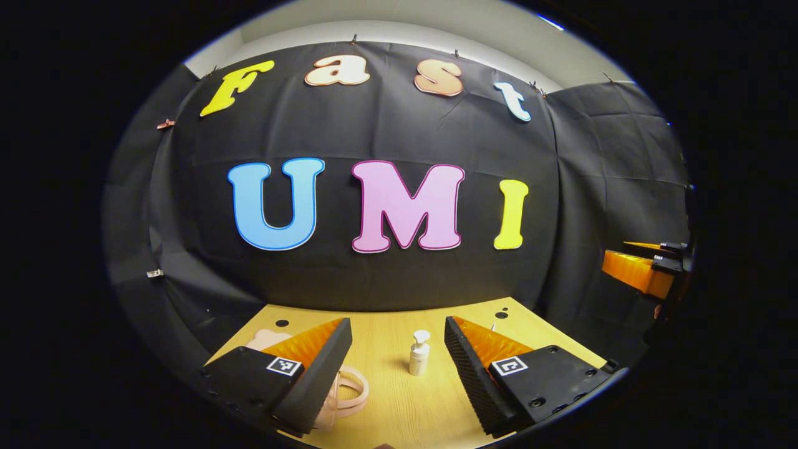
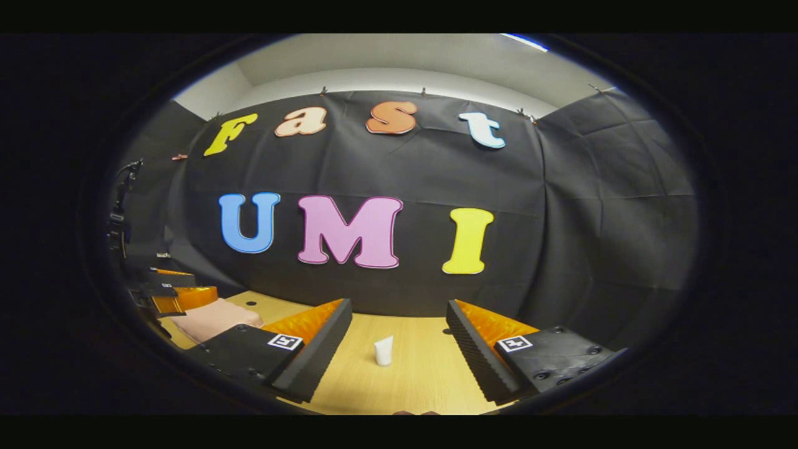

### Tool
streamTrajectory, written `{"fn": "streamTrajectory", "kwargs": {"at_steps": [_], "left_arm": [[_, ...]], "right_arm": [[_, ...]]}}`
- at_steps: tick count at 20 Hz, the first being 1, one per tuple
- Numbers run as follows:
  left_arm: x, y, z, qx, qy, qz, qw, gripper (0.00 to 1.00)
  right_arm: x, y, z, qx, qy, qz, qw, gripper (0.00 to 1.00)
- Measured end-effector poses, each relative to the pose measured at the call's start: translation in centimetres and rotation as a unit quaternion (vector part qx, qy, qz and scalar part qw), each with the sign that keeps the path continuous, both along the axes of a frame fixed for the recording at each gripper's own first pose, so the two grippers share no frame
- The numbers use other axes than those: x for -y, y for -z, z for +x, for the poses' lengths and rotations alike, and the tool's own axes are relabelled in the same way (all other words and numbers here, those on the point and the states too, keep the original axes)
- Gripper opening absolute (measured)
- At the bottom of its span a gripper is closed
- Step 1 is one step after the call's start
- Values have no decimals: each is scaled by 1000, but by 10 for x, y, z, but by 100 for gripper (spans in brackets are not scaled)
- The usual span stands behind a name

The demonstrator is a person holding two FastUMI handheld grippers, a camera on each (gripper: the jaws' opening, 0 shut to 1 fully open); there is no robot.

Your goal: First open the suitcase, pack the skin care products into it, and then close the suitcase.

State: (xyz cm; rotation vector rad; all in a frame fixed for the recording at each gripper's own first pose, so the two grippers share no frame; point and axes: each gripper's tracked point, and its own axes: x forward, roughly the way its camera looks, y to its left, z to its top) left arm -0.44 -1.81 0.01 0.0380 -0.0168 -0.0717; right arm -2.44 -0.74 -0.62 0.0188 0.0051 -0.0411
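The left claw is held open above the tabletop, a pump bottle seen between its fingers. The right claw is likewise open, a white tube standing ahead; the pink suitcase lies near the tabletop's left edge.

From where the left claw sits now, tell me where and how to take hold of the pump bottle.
Grip the pump bottle around its straight white body, below the pump head, one finger on each side. It stands upright on the table, right between the open fingers of the left claw, so a level approach straight forward looks best. The narrow pump head would likely slip or tip.
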Motion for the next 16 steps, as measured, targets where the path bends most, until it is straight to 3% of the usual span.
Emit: {"fn": "streamTrajectory", "kwargs": {"at_steps": [3, 8, 11, 16], "left_arm": [[0, 39, 13, -41, 0, -16, 999, 95], [-11, 83, 40, -84, -14, 17, 996, 94], [-18, 126, 61, -132, -25, -10, 991, 94], [-52, 196, 100, -200, -68, 30, 977, 91]], "right_arm": [[1, 3, -6, -5, 3, 4, 1000, 96], [4, -1, -15, -2, 12, -11, 1000, 96], [8, -1, -23, -7, 20, -18, 1000, 97], [17, 6, -31, -34, 35, -37, 998, 97]]}}
